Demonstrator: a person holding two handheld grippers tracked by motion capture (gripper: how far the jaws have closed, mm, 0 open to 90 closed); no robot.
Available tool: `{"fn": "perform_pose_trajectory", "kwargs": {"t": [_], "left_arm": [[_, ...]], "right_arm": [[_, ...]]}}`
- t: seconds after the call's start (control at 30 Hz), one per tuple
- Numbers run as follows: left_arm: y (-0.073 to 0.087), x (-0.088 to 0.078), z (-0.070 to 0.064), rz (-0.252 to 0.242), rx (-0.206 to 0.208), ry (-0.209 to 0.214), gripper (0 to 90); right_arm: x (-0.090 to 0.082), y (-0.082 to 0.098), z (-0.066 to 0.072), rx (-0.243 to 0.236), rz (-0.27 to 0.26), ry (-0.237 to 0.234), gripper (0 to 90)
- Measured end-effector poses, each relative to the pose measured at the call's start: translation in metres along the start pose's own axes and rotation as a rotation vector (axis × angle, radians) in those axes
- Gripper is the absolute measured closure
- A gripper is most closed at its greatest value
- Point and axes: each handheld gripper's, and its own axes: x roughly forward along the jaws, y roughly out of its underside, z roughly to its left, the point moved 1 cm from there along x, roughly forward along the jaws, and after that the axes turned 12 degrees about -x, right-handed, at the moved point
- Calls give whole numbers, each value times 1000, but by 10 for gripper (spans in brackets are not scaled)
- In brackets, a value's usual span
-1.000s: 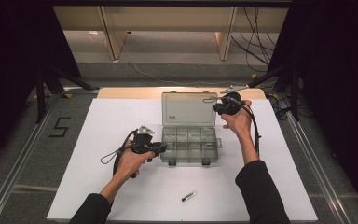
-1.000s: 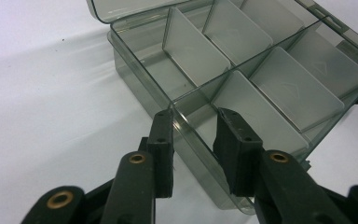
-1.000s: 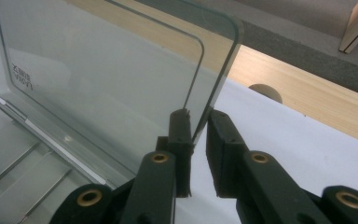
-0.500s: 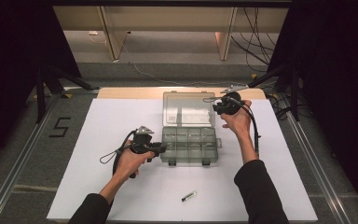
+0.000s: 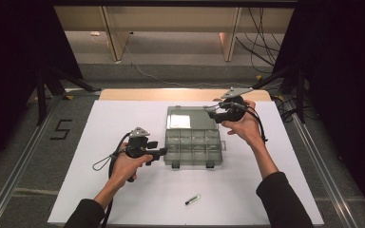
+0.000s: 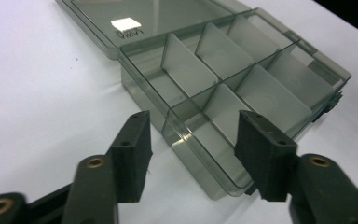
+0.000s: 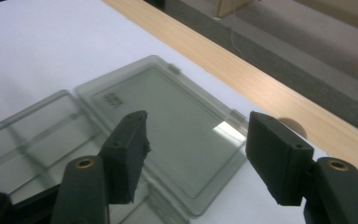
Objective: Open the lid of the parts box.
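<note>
**Both grippers let go of an opened compartment box**

The left gripper [image 6: 191, 154] has its fingers [image 6: 133, 154] spread apart, having just been opening. A near corner of the clear compartment box [image 6: 242, 88] sits in the gap between them, but neither pad presses on it. In the high view this gripper [image 5: 158, 153] rests just beside the box's left edge, low on the tabletop [image 5: 100, 133].

The right gripper [image 7: 193, 158] also has its fingers [image 7: 126, 154] parted, just opened, with nothing held. They hang above the box's lid [image 7: 168, 121], which lies flat on the white surface, hinged back behind the tray. In the high view the right gripper [image 5: 215, 113] is by the lid's far right corner [image 5: 190, 118].

Compared with a second ago, the lid has swung from half raised to fully laid back, and both grips have loosened. This suggests that the opening step is done and the divided tray, empty as far as can be seen, is ready for filling.

A small dark, pen-like object [image 5: 193, 199] lies near the front edge, well apart from the box.

Writing: a white sticker on the lid [image 6: 126, 24] sits beside embossed letters too blurred to read. A black "5" [image 5: 61, 129] is marked on the grey floor left of the tabletop.
</note>
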Motion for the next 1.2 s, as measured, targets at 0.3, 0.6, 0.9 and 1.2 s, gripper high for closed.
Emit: {"fn": "perform_pose_trajectory", "kwargs": {"t": [0.3, 0.6, 0.9, 1.2], "left_arm": [[8, -33, -10, -123, 32, 41, 295], [21, -53, -21, -185, 96, 75, 241], [30, -68, -25, -244, 120, 85, 215], [37, -75, -29, -276, 149, 97, 209]], "right_arm": [[-28, -19, 40, -136, -80, -100, 297], [-41, -19, 81, -256, -82, -166, 264], [-46, -15, 107, -312, -67, -245, 239], [-47, -7, 132, -373, -29, -313, 229]]}}
